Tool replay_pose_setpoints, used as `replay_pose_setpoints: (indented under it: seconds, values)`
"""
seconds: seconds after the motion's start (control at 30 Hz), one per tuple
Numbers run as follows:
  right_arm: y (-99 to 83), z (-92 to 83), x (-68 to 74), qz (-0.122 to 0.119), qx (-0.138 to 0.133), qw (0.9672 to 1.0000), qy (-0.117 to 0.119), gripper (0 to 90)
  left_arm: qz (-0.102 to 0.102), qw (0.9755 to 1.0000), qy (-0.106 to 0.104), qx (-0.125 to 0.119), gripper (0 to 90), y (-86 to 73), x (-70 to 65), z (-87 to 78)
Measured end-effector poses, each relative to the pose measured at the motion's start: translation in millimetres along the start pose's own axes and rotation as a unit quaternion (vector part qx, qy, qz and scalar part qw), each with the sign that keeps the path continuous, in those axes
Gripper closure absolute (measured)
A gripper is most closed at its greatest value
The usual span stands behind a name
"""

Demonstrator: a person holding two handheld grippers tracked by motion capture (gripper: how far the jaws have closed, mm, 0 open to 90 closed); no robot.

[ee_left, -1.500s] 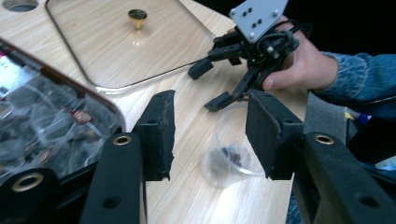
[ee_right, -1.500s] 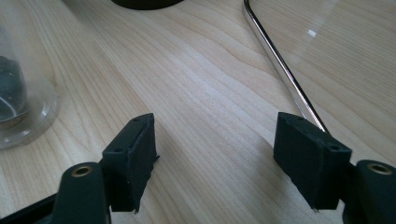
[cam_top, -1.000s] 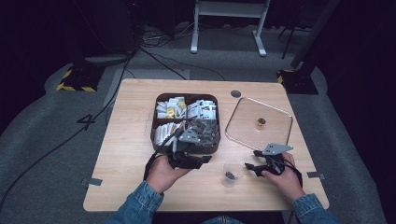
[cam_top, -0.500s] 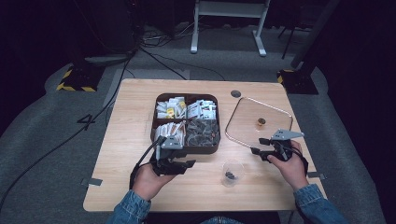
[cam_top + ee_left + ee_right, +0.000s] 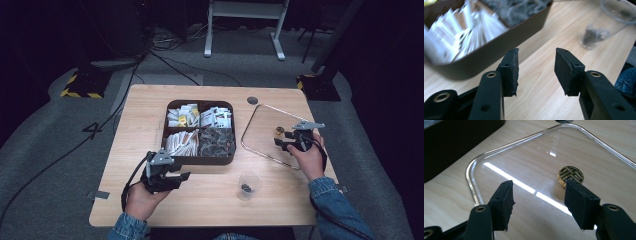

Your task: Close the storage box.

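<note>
Dark floor and cables ring your pale wood surface point(image 5: 150, 110). On it, at your right, lies the clear lid point(image 5: 260, 137), flat, with a gold knob point(image 5: 279, 132) at its middle. Your right tongs point(image 5: 287, 142) hover over the lid's near part, jaws apart with nothing between them; they have just been closing. In the right gripper view the knob point(image 5: 570, 175) sits just beyond the tip of the right-hand jaw, and the lid's rim point(image 5: 472, 185) curves past the left-hand jaw.

Left of the lid stands the brown tray point(image 5: 200, 161), split into four compartments: pale packets fill three and dark ones fill the near right compartment. Near the front edge, between your hands, stands a clear cup point(image 5: 248, 184) with a dark scrap inside.

Your left tongs point(image 5: 175, 177) hang just before the tray's near left corner, jaws apart and empty. In the left gripper view they point over bare wood, with the tray wall point(image 5: 499, 50) beyond and the cup point(image 5: 599, 32) farther off.
</note>
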State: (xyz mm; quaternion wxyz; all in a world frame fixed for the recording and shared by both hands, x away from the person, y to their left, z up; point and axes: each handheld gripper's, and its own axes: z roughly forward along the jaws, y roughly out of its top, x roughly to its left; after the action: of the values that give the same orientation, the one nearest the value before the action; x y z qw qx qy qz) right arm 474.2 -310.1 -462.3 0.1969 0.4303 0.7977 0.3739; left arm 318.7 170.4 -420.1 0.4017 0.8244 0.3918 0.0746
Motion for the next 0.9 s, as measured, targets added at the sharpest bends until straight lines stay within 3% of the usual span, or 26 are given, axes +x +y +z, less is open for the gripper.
replay_pose_setpoints:
  seconds: [0.03, 0.1, 0.27, 0.43, 0.53, 0.7, 0.9]
  values:
    - [3.1, 2.6, -2.4, -0.011, 0.002, 0.9998, -0.015, 40.5, -0.004, 0.9999, 0.01, 0.001, 54.9, -4.8, 3.3, -2.8]
    - [5.9, 4.2, -3.8, -0.017, 0.0, 0.9996, -0.021, 40.0, -0.007, 0.9998, 0.02, 0.001, 54.8, -8.5, 6.4, -5.5]
    - [8.3, 13.8, -11.6, -0.006, -0.006, 0.9996, -0.028, 37.4, -0.028, 0.9991, 0.032, -0.002, 54.5, -17.7, 18.0, -9.3]
    - [8.6, 23.6, -16.3, -0.008, -0.007, 0.9993, -0.035, 33.7, -0.033, 0.9981, 0.052, 0.005, 53.6, -27.5, 26.2, -14.3]
    - [9.9, 28.3, -18.7, -0.009, -0.004, 0.9993, -0.035, 31.2, -0.044, 0.9968, 0.067, 0.004, 52.6, -33.4, 31.7, -16.6]
    - [9.6, 37.0, -24.2, 0.007, 0.013, 0.9988, -0.046, 29.6, -0.087, 0.9934, 0.074, -0.006, 52.2, -44.1, 46.3, -15.5]
    - [6.7, 47.4, -27.7, 0.015, 0.022, 0.9988, -0.04, 35.8, -0.115, 0.9888, 0.095, -0.007, 52.0, -52.7, 60.6, -19.5]
